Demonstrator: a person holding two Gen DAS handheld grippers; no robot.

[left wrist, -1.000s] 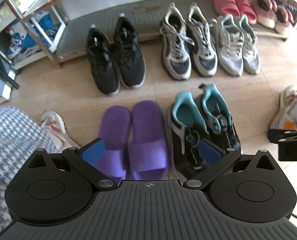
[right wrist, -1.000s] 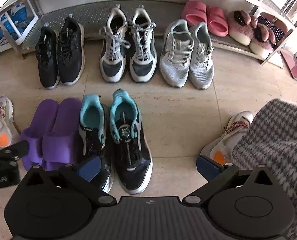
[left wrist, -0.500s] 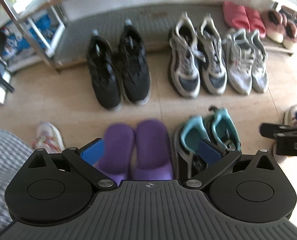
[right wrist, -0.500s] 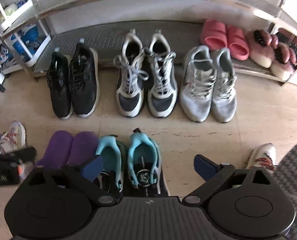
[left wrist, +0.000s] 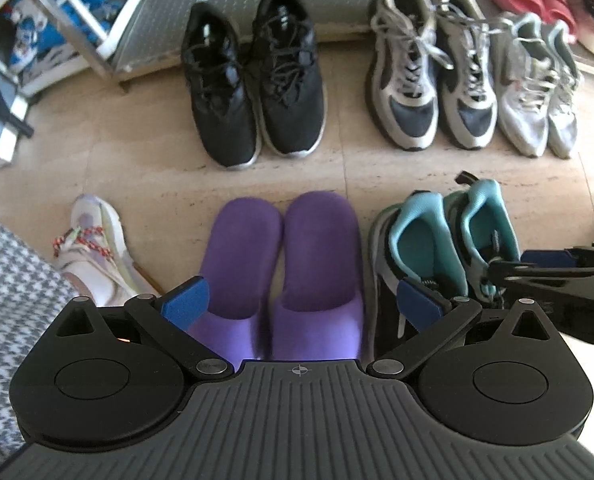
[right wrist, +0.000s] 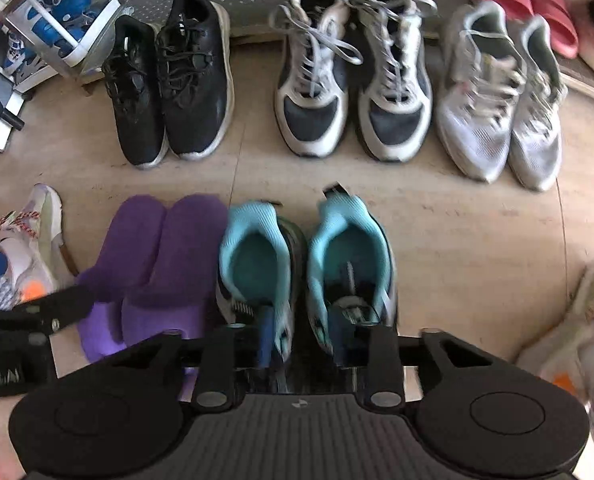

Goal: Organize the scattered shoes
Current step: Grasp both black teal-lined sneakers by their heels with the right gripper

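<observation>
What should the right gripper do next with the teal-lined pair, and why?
Probably lift slightly and draw the teal-lined sneakers into line. The right gripper has its fingers narrowed around the adjoining inner collars of both shoes, so it seems to be pinching the pair together, while the left gripper hangs open over the purple slippers.

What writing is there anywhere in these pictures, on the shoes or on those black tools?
"bot.AI": on the side of the left gripper, seen in the right wrist view; the picture's edge cuts off the start.
Tongue tags on the black sneakers: too blurred to read.
Marks on the blue-white skates: too small to read.
Teal sneakers: no readable text.
</observation>
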